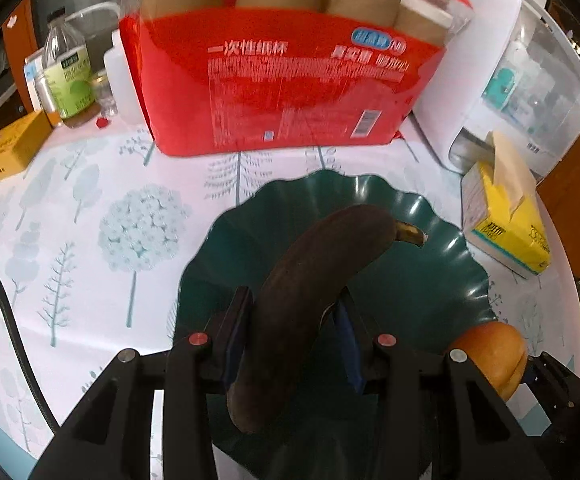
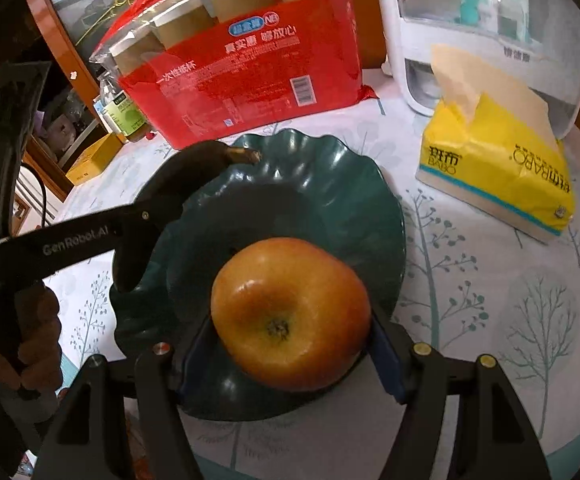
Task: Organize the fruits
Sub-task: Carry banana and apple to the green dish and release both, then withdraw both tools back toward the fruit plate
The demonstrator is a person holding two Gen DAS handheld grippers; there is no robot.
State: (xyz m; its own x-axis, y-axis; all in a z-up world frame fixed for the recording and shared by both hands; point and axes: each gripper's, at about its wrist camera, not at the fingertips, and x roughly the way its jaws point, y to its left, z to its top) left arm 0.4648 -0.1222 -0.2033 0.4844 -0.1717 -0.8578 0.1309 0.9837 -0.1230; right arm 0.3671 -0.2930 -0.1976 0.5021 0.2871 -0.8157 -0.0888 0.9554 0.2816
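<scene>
Tablecloth (image 1: pixel 90 240) printed with pale trees covers the table, and at its far side sits a big red pack of paper cups (image 1: pixel 282 76) beside a white appliance (image 1: pixel 502 76) with a clear tank. Nearer stands a dark green scalloped plate (image 2: pixel 330 176), with a yellow tissue pack (image 2: pixel 494 172) off to its right. Over the plate's left side, the left gripper (image 1: pixel 296 332) is clamped on a blackened banana (image 1: pixel 310 292), whose stem end points toward the far rim. Over the plate's near edge, the right gripper (image 2: pixel 290 356) has its blue-padded fingers pressed against both sides of an orange-red apple (image 2: pixel 290 312), blossom end facing the camera. Whether either fruit touches the plate, I cannot tell. Bottles (image 1: pixel 70 76) and a yellow box (image 1: pixel 10 148) stand at the far left.
</scene>
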